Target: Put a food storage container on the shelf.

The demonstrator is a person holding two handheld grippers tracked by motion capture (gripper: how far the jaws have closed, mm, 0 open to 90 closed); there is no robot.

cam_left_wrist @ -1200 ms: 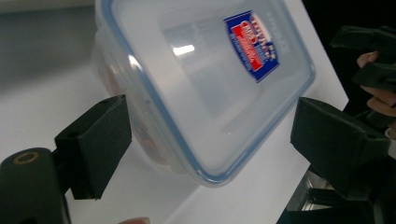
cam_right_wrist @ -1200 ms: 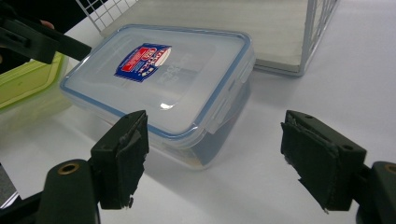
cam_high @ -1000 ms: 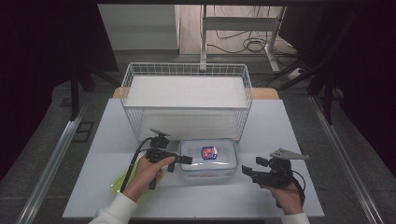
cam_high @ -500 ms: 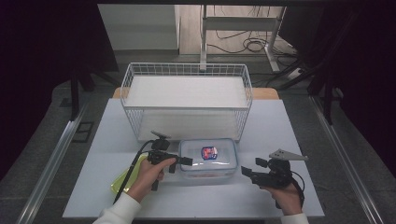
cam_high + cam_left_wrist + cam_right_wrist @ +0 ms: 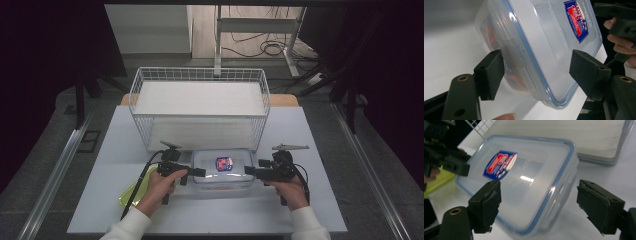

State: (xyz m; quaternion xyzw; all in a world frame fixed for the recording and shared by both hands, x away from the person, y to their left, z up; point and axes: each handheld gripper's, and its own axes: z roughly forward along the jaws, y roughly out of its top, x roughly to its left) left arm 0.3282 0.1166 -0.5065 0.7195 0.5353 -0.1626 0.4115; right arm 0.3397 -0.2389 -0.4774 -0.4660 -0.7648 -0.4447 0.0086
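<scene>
At this moment both grippers are set at the two short ends of the clear lidded container (image 5: 223,167), which lies on the near middle of the white table (image 5: 310,200), just in front of the wire basket (image 5: 200,107). Compared with the high view a second ago, the right gripper (image 5: 248,171) is seen to have been brought leftward across the table, from well apart to right at the container's right end; its jaws are spread wide, and in the right gripper view its pads (image 5: 486,206) straddle the lid's corner without touching it. The left gripper (image 5: 201,172) has stayed at the left end, and its jaws have just been closing, with the container's end between them; in the left gripper view the pads (image 5: 491,72) are still seen clear of the plastic, so it counts as open, not yet gripping. It is judged that a two-ended grasp is being prepared, perhaps to lift the box or to work its lid clips. On the lid a red and blue label (image 5: 577,20) is seen with white lettering, but the writing is too blurred and tilted to be read. A yellow-green flat item (image 5: 134,192) is seen on the table beneath the left forearm.
</scene>
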